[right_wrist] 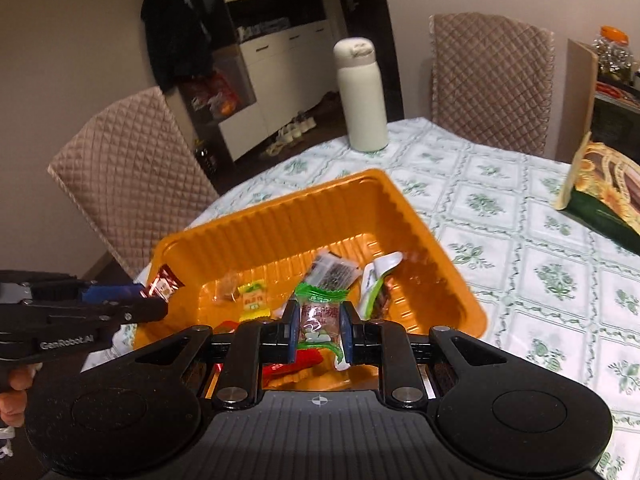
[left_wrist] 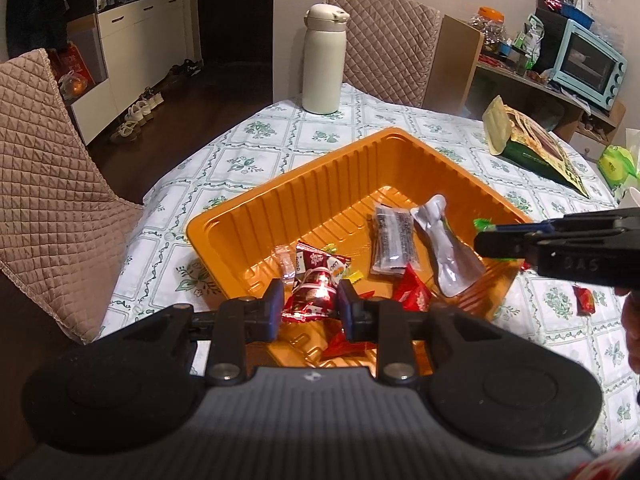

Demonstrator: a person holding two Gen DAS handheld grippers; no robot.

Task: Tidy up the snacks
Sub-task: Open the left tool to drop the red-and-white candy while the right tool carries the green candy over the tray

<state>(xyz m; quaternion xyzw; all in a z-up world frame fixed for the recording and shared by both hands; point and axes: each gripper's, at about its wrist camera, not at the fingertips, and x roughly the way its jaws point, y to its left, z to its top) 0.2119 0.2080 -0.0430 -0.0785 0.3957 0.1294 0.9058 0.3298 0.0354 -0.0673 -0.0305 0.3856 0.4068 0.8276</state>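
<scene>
L tongs (left_wrist: pixel 309 303) grip a red foil snack (left_wrist: pixel 310 292), R tongs (right_wrist: pixel 319 322) clamp a green-ended candy (right_wrist: pixel 318 320), both over orange tray (left_wrist: pixel 280 200).

We list two quilted chairs (left_wrist: pixel 384 44), a floral-clothed table (left_wrist: pixel 432 132), white cabinets (left_wrist: pixel 136 24), dark floor (left_wrist: pixel 188 92), a shelf (left_wrist: pixel 532 84) bearing a blue oven (left_wrist: pixel 588 62).

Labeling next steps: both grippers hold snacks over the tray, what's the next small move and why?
Probably open the right gripper: its green-wrapped candy hangs above the orange tray, where other snacks already lie. The left gripper, shut on a red foil packet, could release next.
</scene>
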